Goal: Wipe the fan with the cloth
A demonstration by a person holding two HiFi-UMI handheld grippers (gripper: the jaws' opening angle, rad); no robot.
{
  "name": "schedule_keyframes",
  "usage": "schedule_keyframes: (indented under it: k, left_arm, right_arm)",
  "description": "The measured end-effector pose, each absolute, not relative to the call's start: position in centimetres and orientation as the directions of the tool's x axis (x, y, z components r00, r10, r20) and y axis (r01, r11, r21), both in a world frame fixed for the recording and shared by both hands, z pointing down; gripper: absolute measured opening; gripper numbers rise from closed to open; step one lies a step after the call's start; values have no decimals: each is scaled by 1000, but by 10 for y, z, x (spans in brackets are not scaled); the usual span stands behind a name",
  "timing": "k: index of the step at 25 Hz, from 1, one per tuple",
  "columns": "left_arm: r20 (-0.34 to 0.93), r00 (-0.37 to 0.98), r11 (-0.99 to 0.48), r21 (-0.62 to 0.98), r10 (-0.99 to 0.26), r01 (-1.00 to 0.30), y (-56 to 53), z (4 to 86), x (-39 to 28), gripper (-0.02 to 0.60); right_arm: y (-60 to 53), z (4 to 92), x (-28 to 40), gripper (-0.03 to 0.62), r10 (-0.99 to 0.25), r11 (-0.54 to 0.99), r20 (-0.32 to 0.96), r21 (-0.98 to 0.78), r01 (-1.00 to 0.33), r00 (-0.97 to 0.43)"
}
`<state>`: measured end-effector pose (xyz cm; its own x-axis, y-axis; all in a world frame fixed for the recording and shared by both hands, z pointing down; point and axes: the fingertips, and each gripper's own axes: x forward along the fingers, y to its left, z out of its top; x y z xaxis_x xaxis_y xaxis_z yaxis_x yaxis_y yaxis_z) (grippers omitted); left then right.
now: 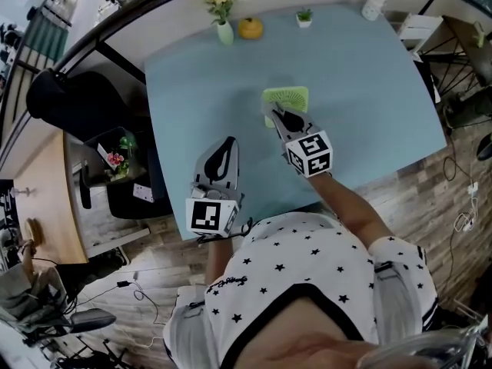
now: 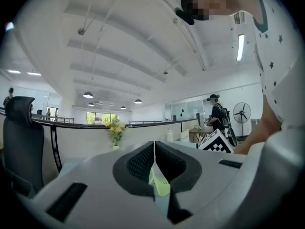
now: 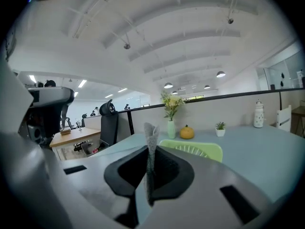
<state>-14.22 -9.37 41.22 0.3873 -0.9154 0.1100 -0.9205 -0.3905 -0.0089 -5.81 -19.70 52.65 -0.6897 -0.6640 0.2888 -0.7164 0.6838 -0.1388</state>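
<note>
- Fan (image 1: pixel 286 96) and cloth (image 3: pixel 152 133) both sit at the right gripper (image 1: pixel 286 117). Its jaws are pressed together on the grey cloth, and an upright fold stands up past the tips.
- Just beyond those tips the lime-green fan lies flat on the pale blue table (image 1: pixel 361 91), grille up. The head view does not show whether cloth and fan touch.
- Back from the right jaws and off to their left, the left gripper (image 1: pixel 228 146) hovers over the near part of the table, well apart from the fan.
- The left jaws meet at the tips with nothing pinched. In the narrow slit below the tips a ribbed, lime-green sliver shows — it matches the fan's colour — with pale blue under it.
- Far beyond both pairs of jaws, a row stands along the table's back edge: a vase of yellow flowers (image 1: pixel 224 29), an orange pumpkin (image 1: pixel 250 28) just beside it, a small potted plant (image 1: pixel 304 18), and a white jar (image 1: pixel 373 4) toward the right corner.
- Left of the left jaws, off the table, stands a black office chair (image 1: pixel 73 102).
</note>
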Motion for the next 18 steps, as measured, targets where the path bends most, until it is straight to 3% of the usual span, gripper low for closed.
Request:
schedule_keyframes:
  k: [18]
  left_arm:
    - [98,431,-431,18,-897,-902,-120,415,-154,32]
  right_arm:
    - [-233,546,-42,17,-692,607,355,-186,-773,-629]
